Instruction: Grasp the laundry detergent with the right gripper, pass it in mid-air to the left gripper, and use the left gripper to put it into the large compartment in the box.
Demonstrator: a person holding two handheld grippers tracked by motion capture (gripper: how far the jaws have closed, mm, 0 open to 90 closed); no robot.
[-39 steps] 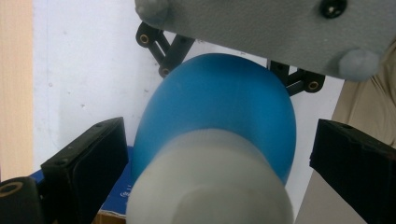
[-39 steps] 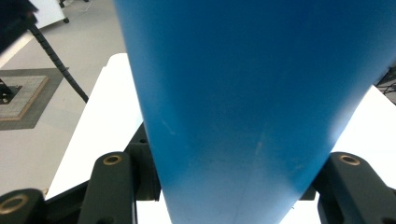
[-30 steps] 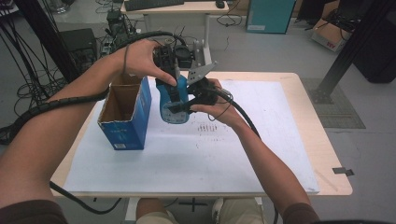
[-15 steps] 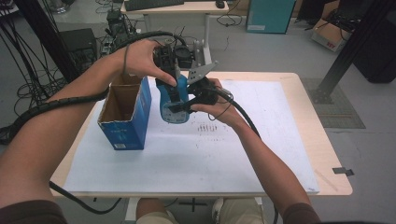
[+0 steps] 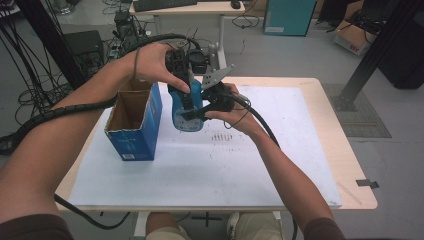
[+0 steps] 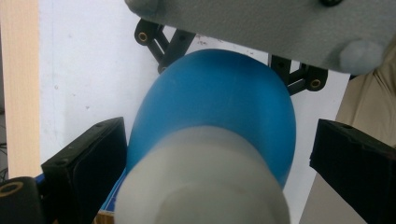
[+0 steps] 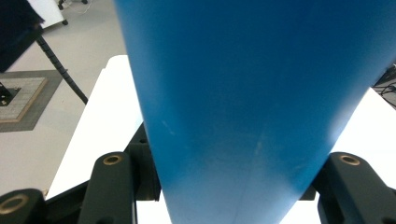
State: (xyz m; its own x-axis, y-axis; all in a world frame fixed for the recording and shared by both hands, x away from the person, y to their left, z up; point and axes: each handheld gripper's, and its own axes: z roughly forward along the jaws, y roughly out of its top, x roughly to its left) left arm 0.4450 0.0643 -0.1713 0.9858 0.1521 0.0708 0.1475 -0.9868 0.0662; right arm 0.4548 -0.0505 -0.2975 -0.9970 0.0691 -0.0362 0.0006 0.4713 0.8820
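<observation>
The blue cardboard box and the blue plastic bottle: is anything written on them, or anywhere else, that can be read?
Blue cardboard box: a small pale label low on its front, too small to read.
Blue plastic bottle: a pale label on its lower part, blurred, unreadable.
White paper sheet on the table: faint dark marks near its middle, not legible.
Brown carton on the floor: a red print, too small to read.

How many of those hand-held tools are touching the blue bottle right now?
2. The left tool comes down over the blue bottle from its white-capped top, jaws either side. The right tool clamps the bottle's body from the right, beside the open blue box.
</observation>
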